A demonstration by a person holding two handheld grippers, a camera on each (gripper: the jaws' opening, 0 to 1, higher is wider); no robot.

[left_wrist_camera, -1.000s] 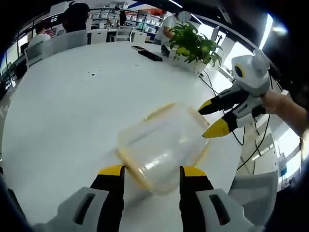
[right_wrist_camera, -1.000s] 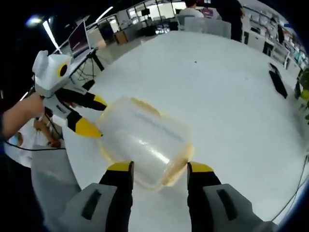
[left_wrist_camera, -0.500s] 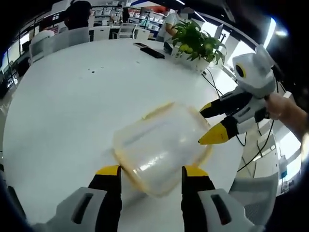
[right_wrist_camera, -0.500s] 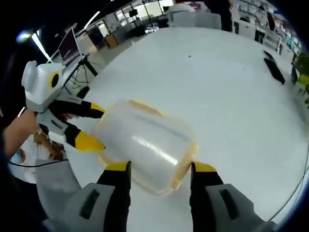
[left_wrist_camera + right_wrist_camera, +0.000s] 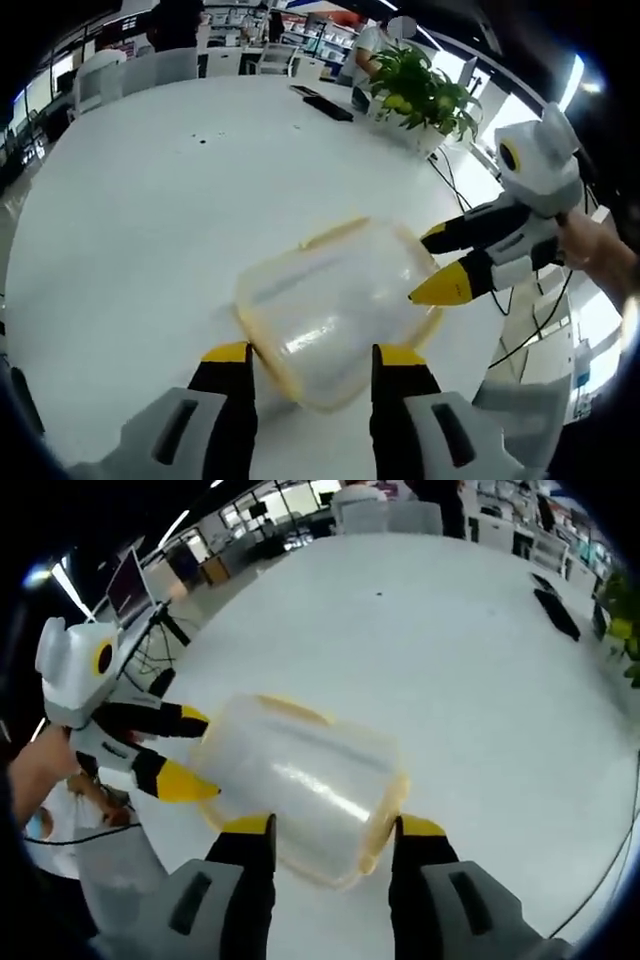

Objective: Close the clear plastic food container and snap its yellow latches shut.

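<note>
Left gripper (image 5: 312, 356): jaws spread wide at the bottom of the left gripper view, one on each side of the container's near end, holding nothing; also seen in the right gripper view (image 5: 185, 750), coming in from the left with its yellow tips at the container's side.
Right gripper (image 5: 335, 828): jaws parted, straddling the container's near end without clamping it; in the left gripper view (image 5: 440, 264) it enters from the right, its lower yellow tip touching or just beside the container's edge.
Container (image 5: 335, 305): clear plastic box with yellow trim, lying on the table between the two grippers, its clear body bulging toward both cameras; whether the latches are snapped cannot be told.
Hand (image 5: 597, 248): a person's hand grips the right gripper's white body at the right edge of the left gripper view.
Table (image 5: 150, 200): large, white, round-edged and mostly bare; a few dark specks lie well beyond the container.
Dark object (image 5: 327, 107): flat, lying at the table's far side.
Plant (image 5: 420, 95): green and leafy, in a white pot at the far edge, near the dark object.
Cables (image 5: 535, 320): black, hanging past the table's edge.
Room: an open office with chairs (image 5: 140, 75) behind the table, shelves and desks farther back, a person (image 5: 372, 50) standing past the plant, a monitor (image 5: 128, 580) on a stand off the table's side.
</note>
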